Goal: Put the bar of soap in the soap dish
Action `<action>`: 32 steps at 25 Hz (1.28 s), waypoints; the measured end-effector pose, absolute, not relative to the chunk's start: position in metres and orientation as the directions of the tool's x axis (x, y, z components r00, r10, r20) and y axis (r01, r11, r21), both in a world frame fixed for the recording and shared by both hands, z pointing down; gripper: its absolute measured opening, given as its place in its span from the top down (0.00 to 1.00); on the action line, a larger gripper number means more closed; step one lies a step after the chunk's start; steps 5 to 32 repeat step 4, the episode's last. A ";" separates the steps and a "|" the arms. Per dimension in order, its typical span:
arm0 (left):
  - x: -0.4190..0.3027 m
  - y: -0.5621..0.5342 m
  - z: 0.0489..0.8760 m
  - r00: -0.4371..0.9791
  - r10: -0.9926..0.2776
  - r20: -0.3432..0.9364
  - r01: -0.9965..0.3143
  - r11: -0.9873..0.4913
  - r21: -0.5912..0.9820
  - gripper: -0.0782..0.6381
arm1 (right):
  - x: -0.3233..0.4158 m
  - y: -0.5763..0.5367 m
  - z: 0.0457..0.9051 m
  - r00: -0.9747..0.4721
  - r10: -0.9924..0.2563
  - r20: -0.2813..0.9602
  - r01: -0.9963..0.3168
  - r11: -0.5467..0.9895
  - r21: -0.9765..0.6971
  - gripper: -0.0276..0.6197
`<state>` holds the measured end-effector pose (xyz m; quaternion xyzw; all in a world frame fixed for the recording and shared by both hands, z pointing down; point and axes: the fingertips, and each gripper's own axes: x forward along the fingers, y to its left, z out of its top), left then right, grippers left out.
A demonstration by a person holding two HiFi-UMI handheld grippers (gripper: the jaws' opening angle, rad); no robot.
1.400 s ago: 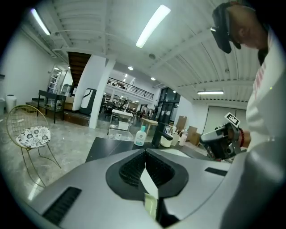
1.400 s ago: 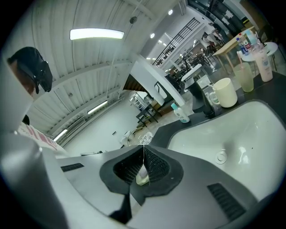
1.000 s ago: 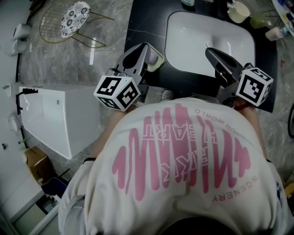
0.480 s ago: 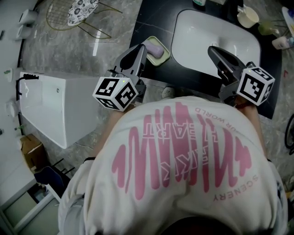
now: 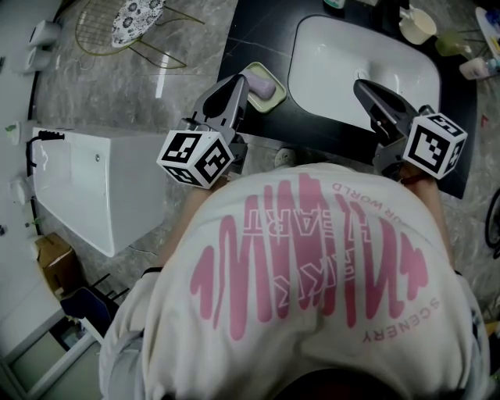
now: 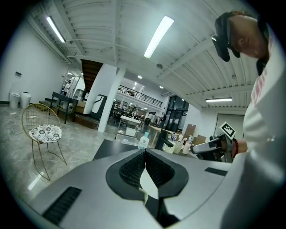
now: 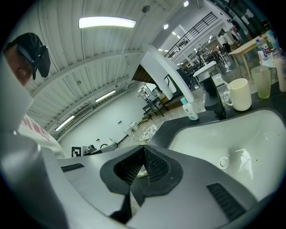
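With left gripper (image 5: 239,86) and right gripper (image 5: 363,86) both pressed together and empty, the lilac bar of soap (image 5: 263,83) lies in the soap dish (image 5: 279,97) just beside the left tips; it looks light, firm and probably slick, best pinched across its long sides.

Lilac soap bar (image 5: 264,83); pale green soap dish (image 5: 276,98); black bench (image 5: 238,35); white sink (image 5: 336,78); white shirt (image 5: 312,328) with pink lettering; black-and-white floral chair cushion (image 5: 139,17).
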<state>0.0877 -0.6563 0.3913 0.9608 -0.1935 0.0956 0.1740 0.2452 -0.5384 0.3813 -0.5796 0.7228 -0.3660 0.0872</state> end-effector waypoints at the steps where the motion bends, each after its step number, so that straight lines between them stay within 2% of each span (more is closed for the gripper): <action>1: 0.088 -0.656 0.390 0.907 -0.338 0.251 -0.404 -0.865 0.298 0.88 | 0.245 -0.538 0.380 -0.314 -0.901 0.300 -0.774 0.060 -0.630 0.93; 32: 0.087 -0.655 0.389 0.908 -0.336 0.252 -0.403 -0.864 0.300 0.88 | 0.244 -0.536 0.379 -0.315 -0.898 0.306 -0.777 0.059 -0.627 0.93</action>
